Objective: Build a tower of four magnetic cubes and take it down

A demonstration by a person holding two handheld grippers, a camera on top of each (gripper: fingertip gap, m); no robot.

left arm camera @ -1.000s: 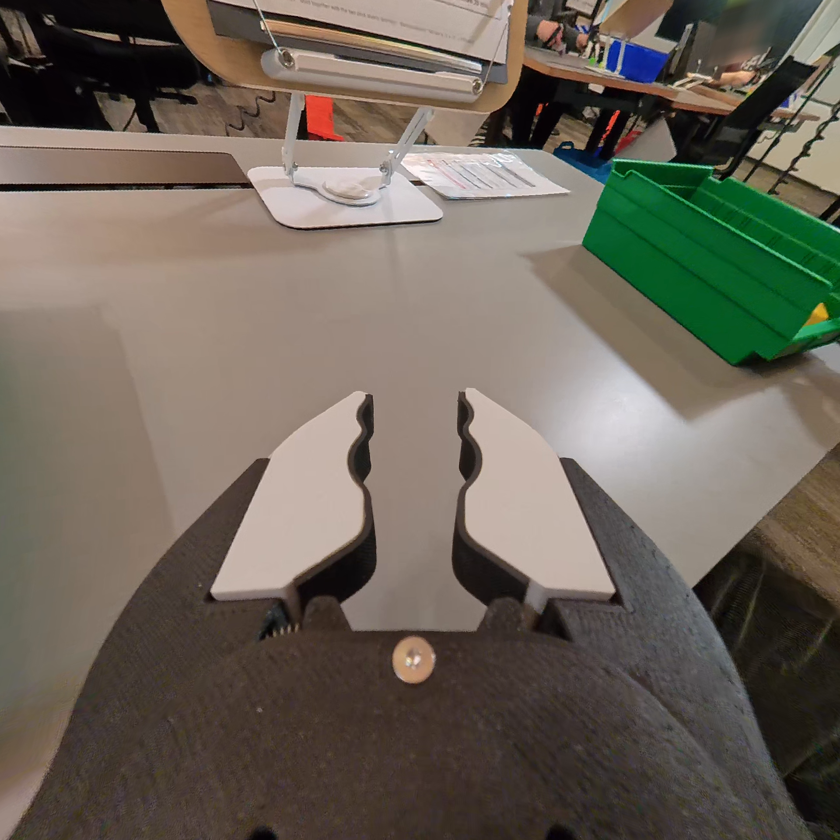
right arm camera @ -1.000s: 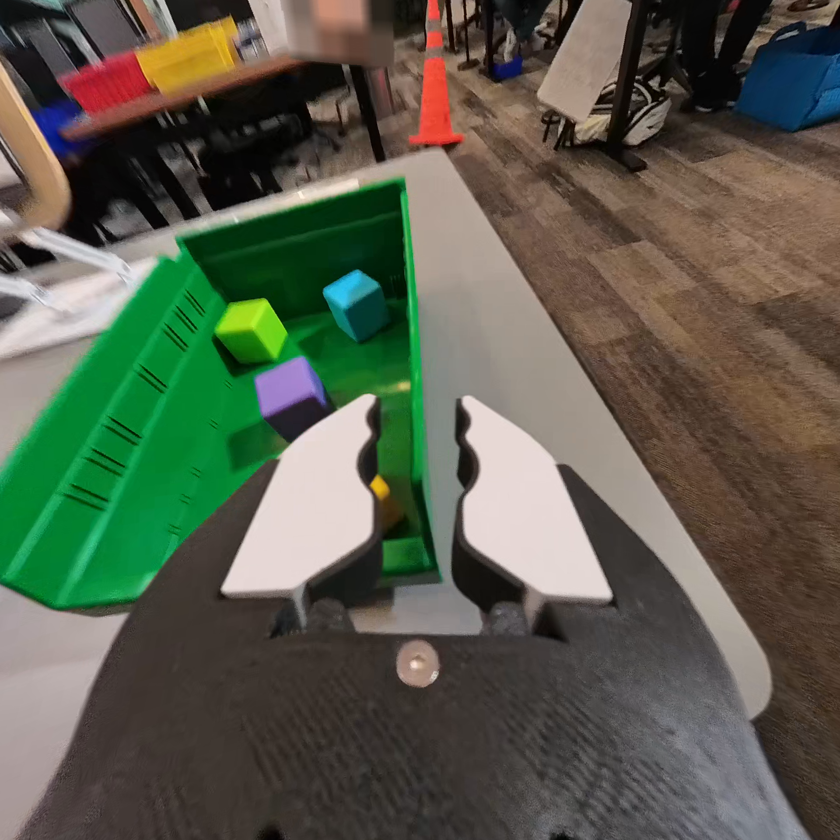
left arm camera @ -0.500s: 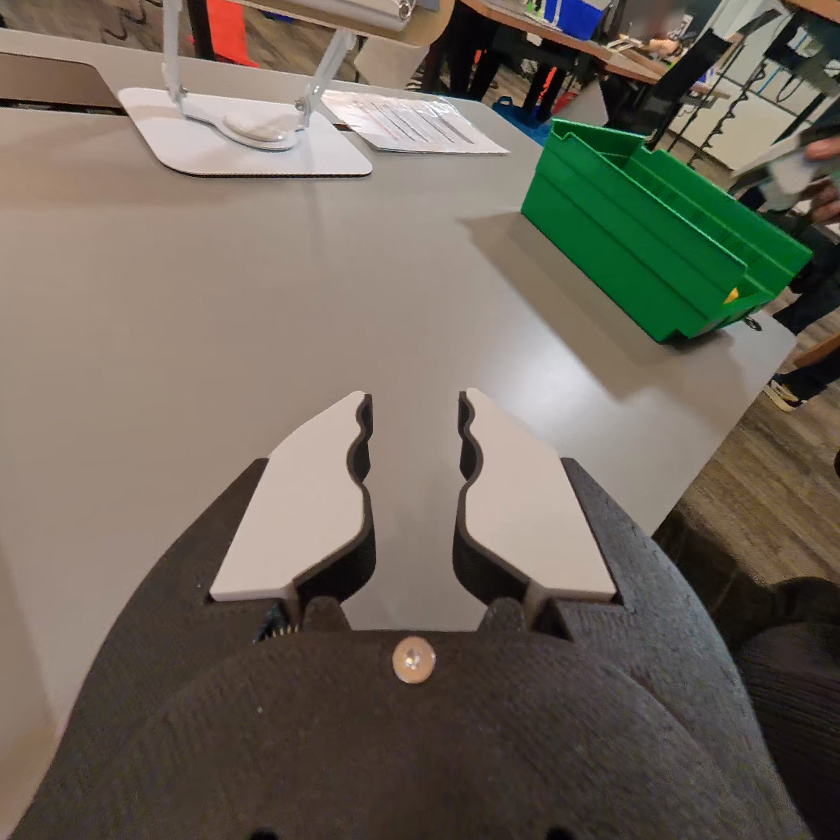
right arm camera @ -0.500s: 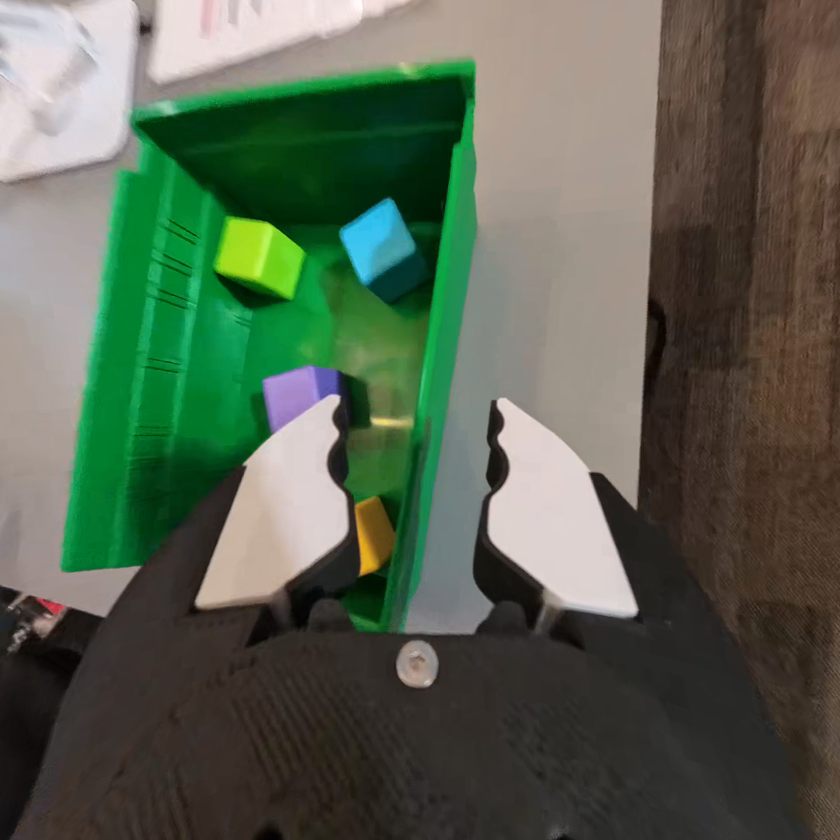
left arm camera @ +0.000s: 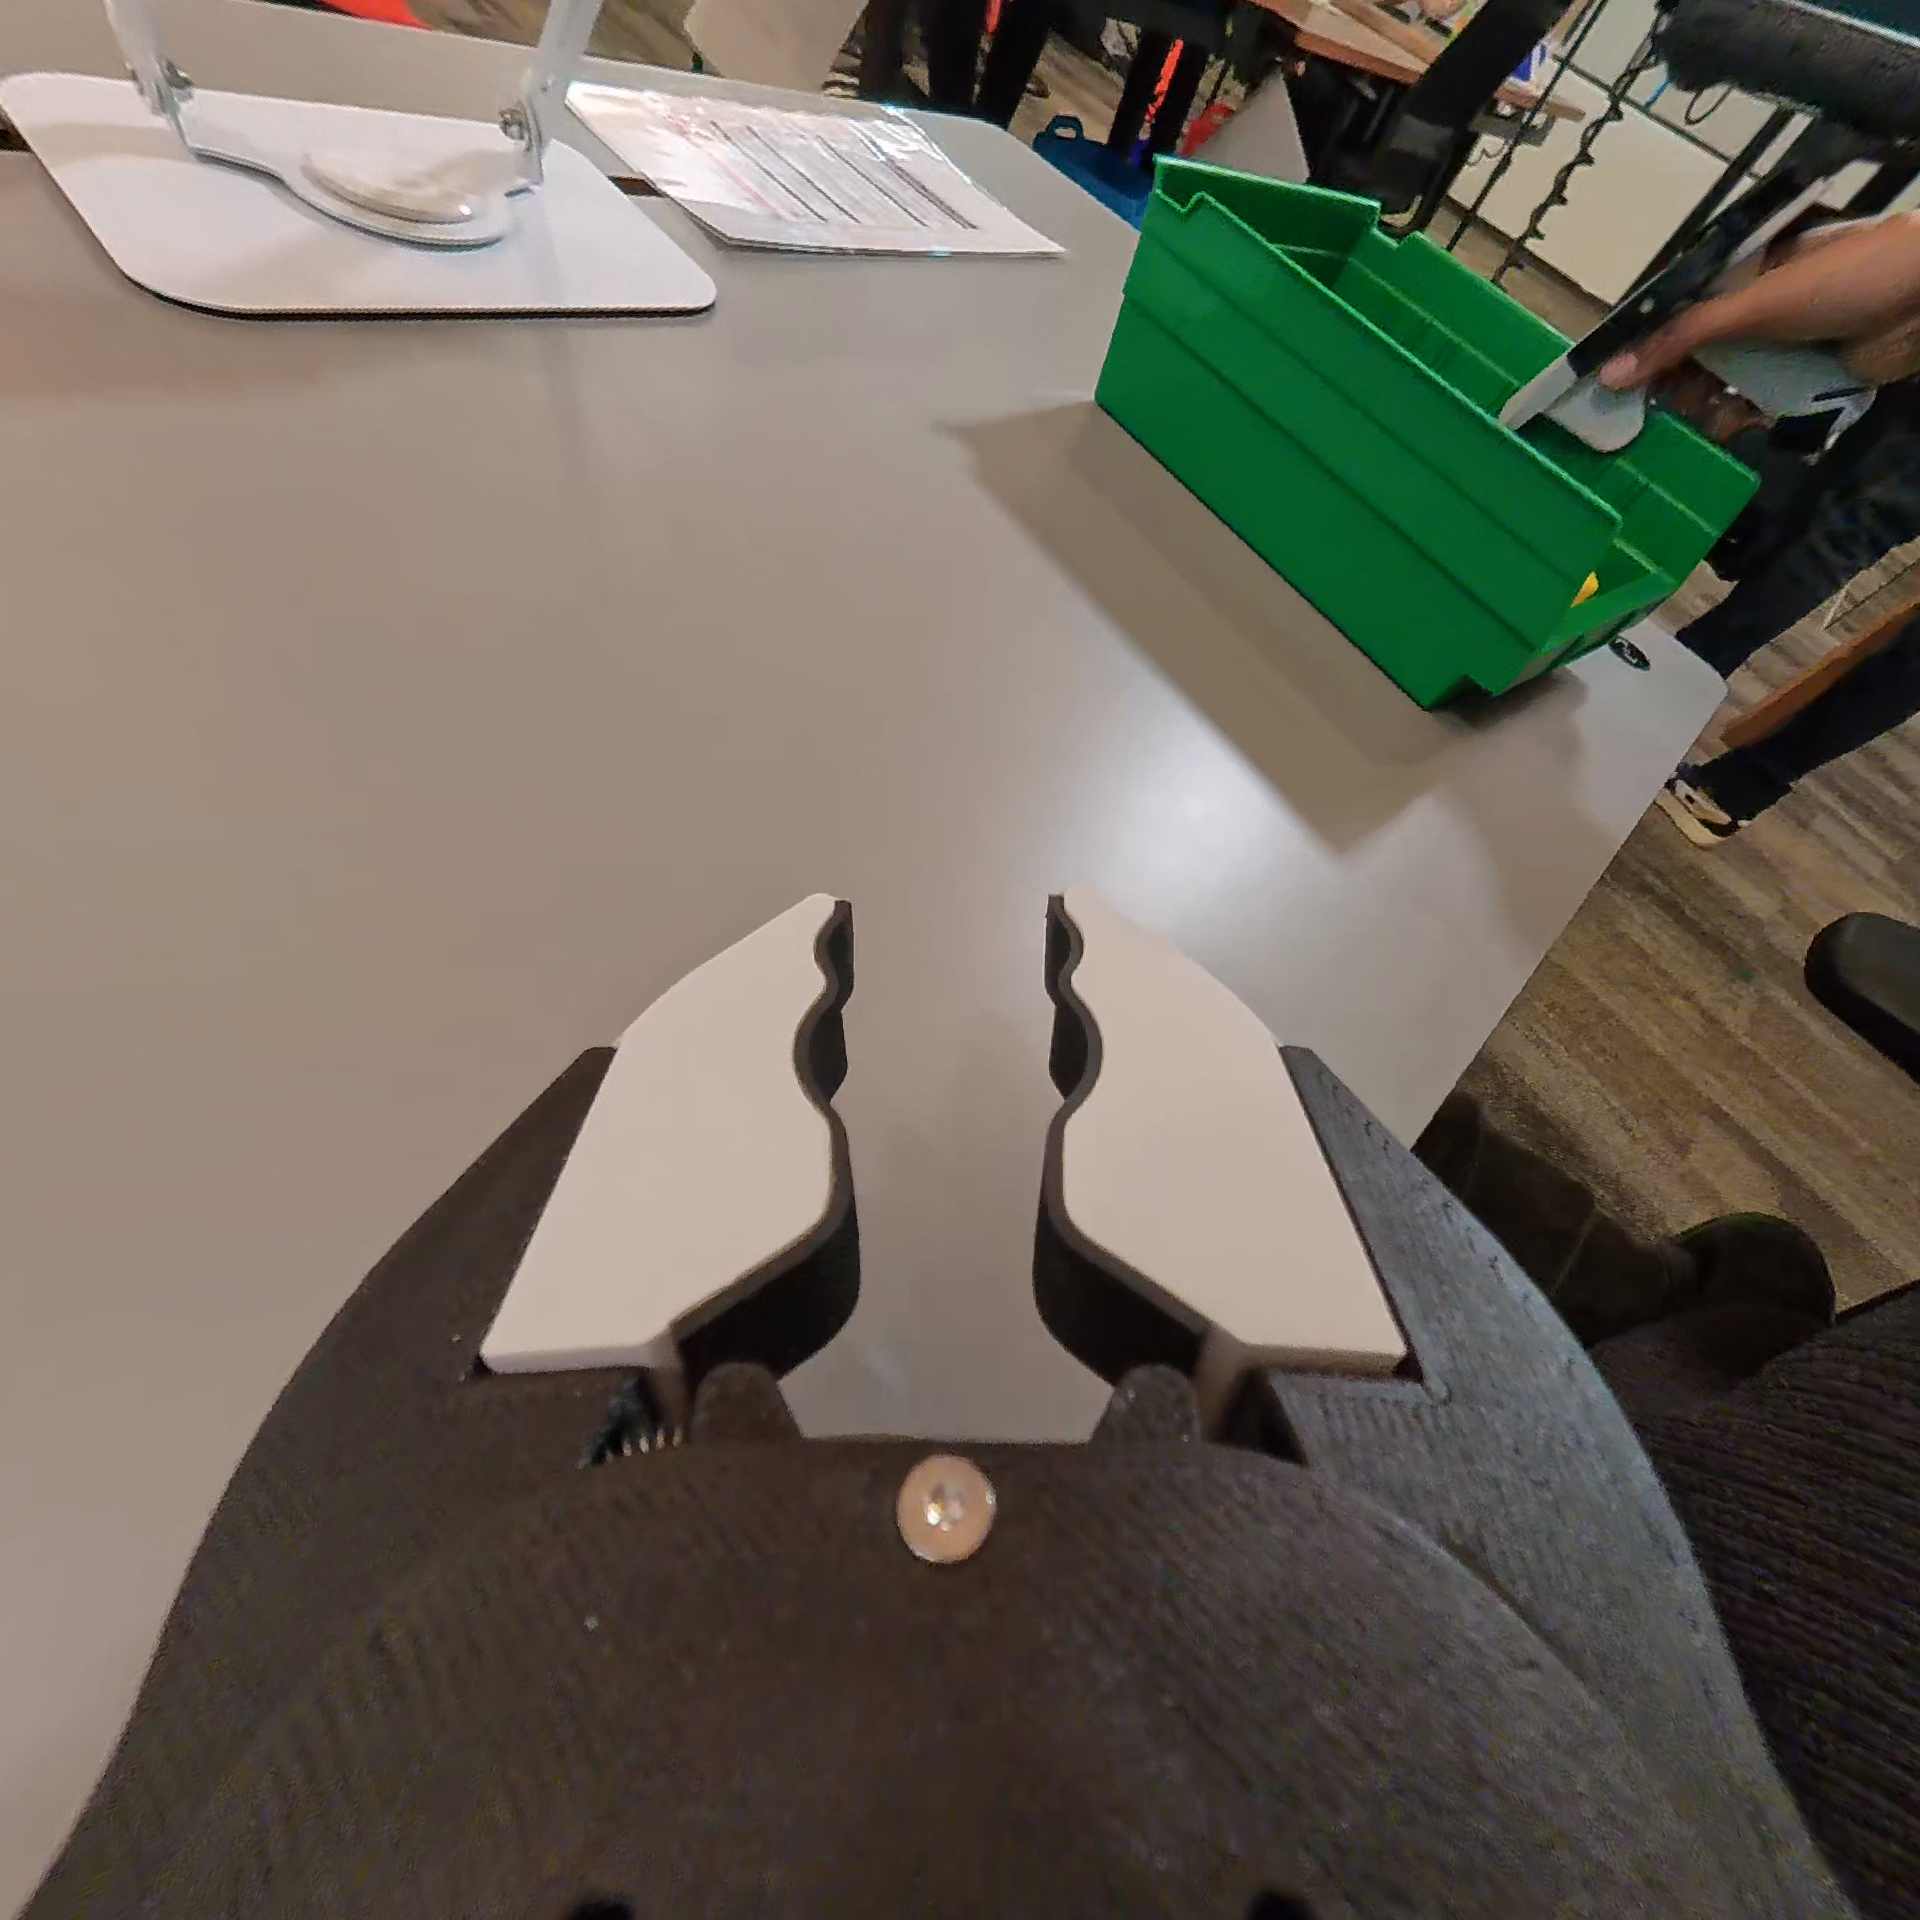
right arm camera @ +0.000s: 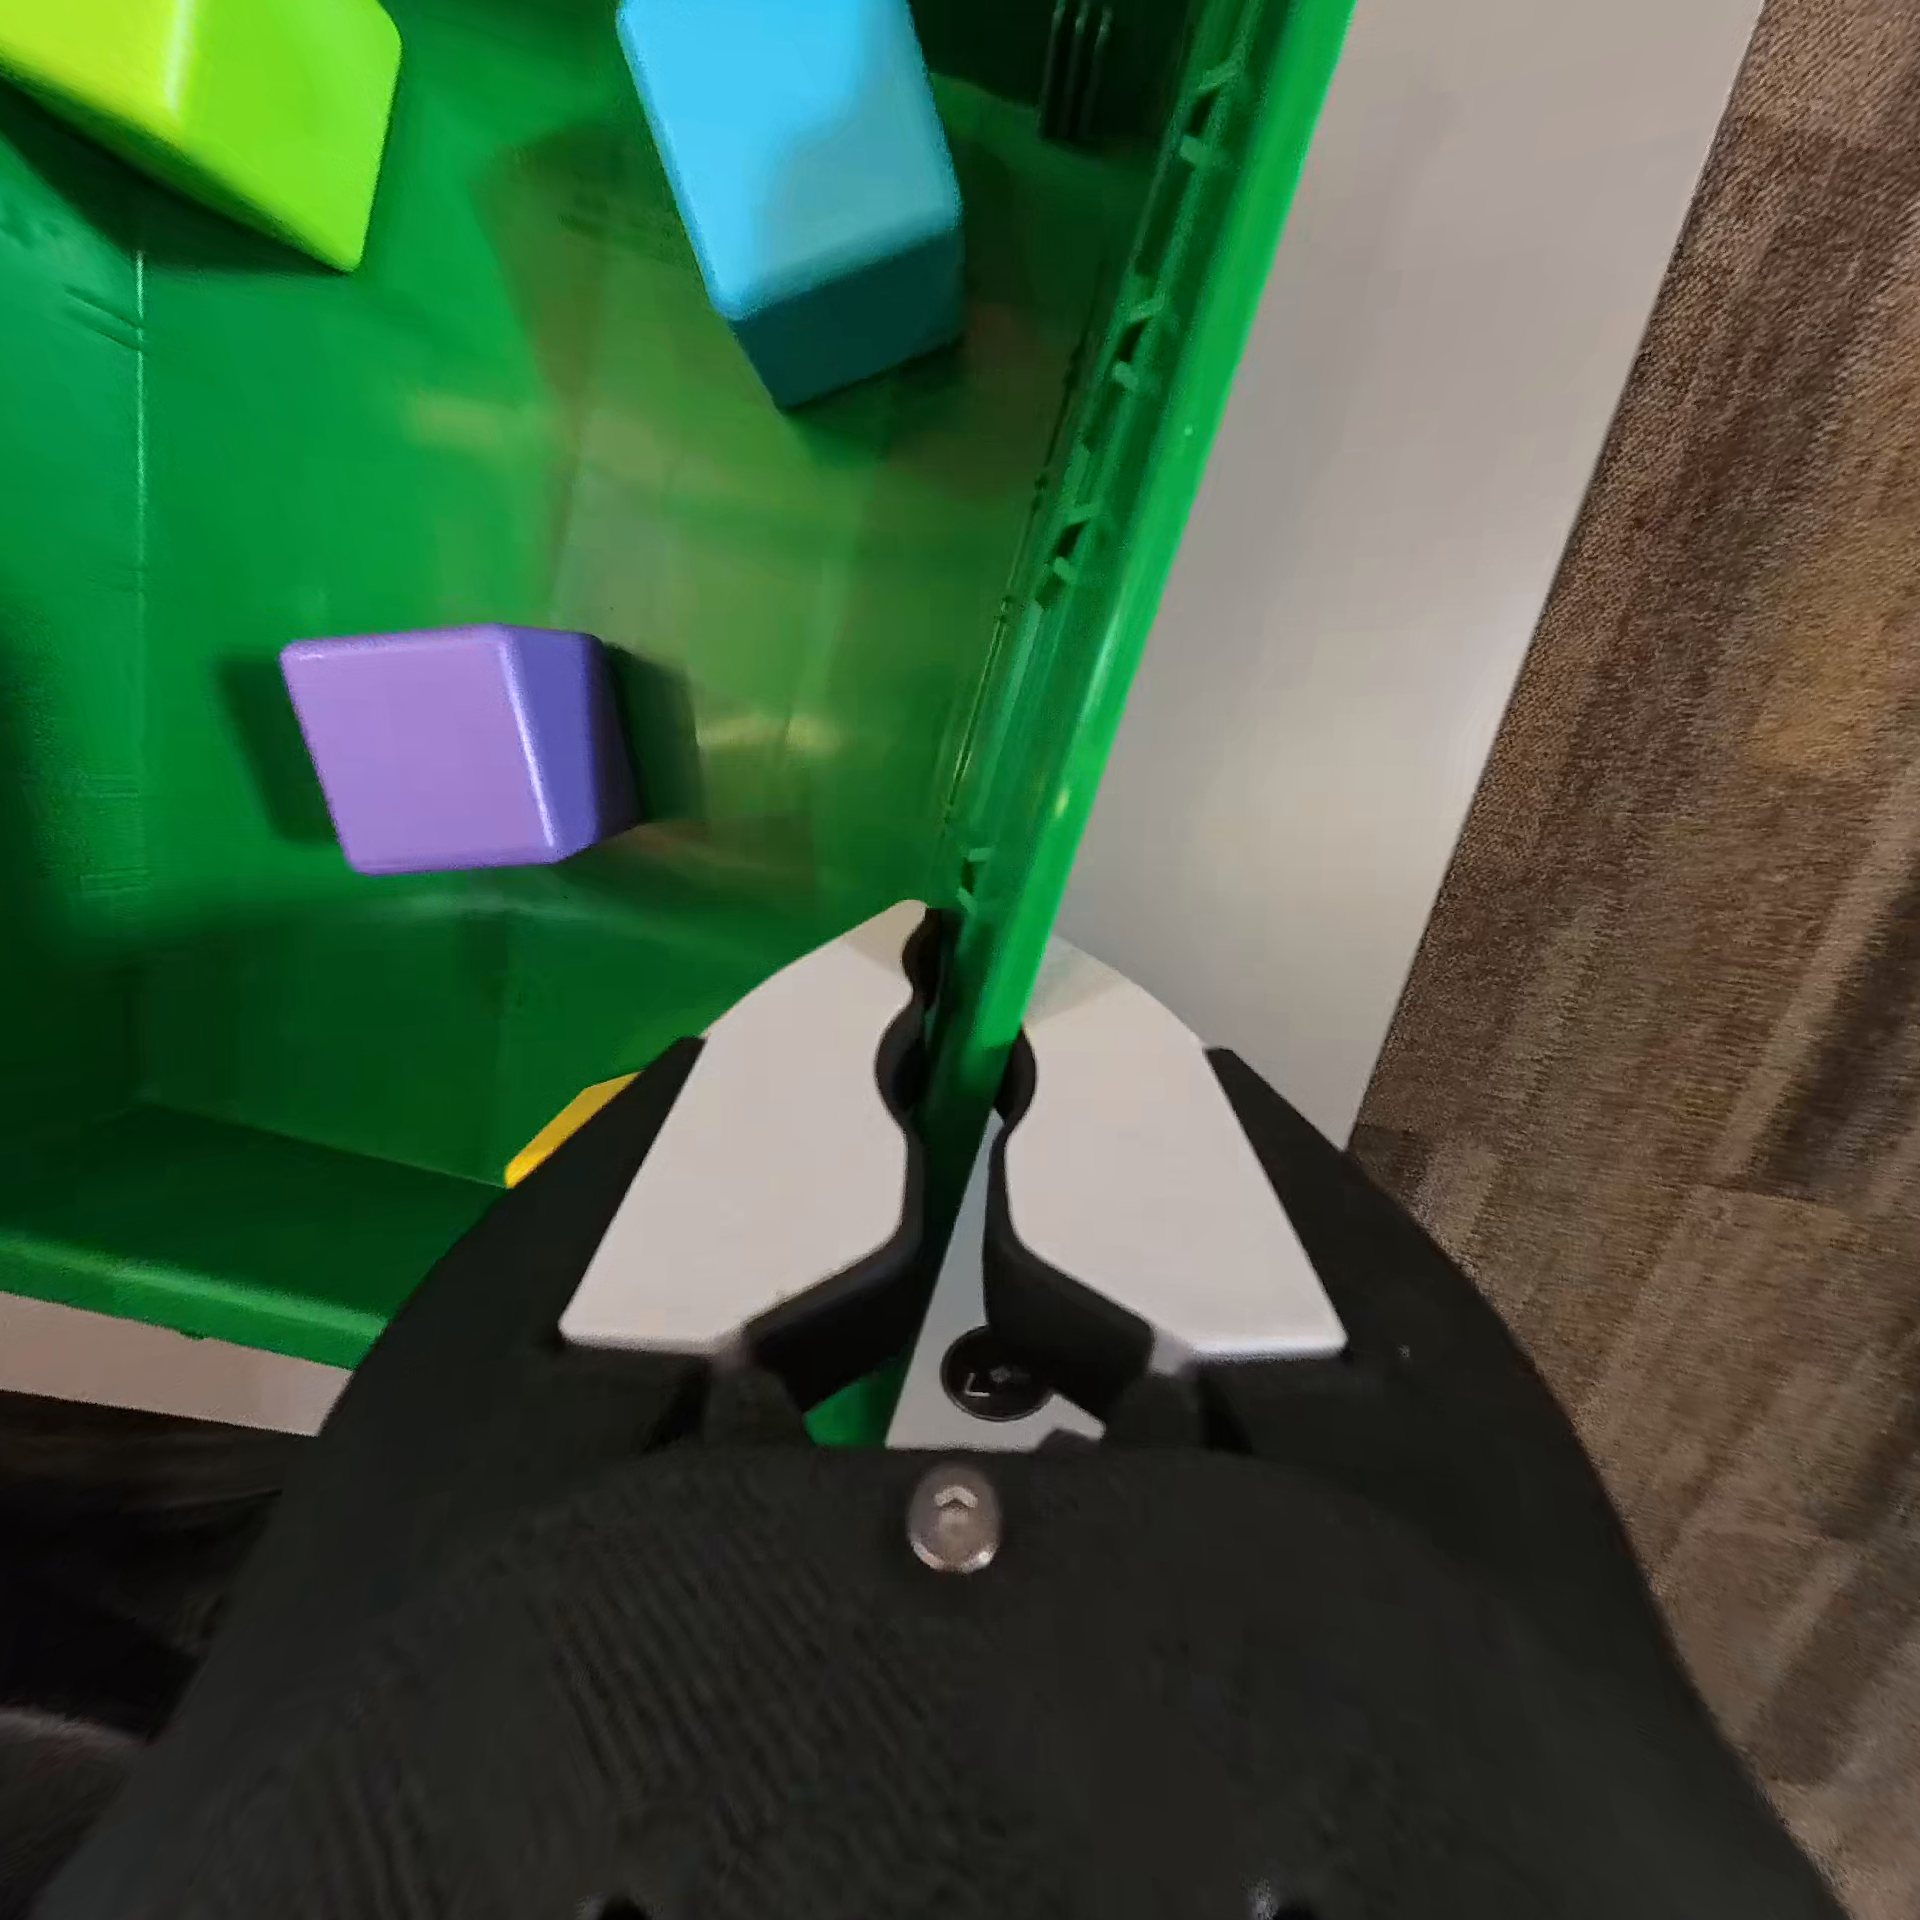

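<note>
A green bin point(right arm camera: 1081, 665) holds a purple cube point(right arm camera: 447, 748), a light blue cube point(right arm camera: 810, 187), a lime green cube point(right arm camera: 208, 114) and a yellow cube point(right arm camera: 566, 1138), mostly hidden behind my left finger. My right gripper point(right arm camera: 971, 935) is shut on the bin's right wall, one finger inside, one outside. In the left wrist view the bin point(left arm camera: 1351, 457) stands at the table's right end, with the right gripper point(left arm camera: 1569, 400) at its rim. My left gripper point(left arm camera: 948, 914) is open and empty above the bare grey table point(left arm camera: 520, 675).
A white stand base point(left arm camera: 343, 208) and a printed sheet point(left arm camera: 810, 177) lie at the back of the table. The table's right edge is close beside the bin, with brown floor point(right arm camera: 1714, 727) beyond. A person's forearm point(left arm camera: 1787, 301) and legs show at the right.
My right gripper dropped down over the bin's right wall and closed on it. My left gripper drew back and turned slightly, staying open.
</note>
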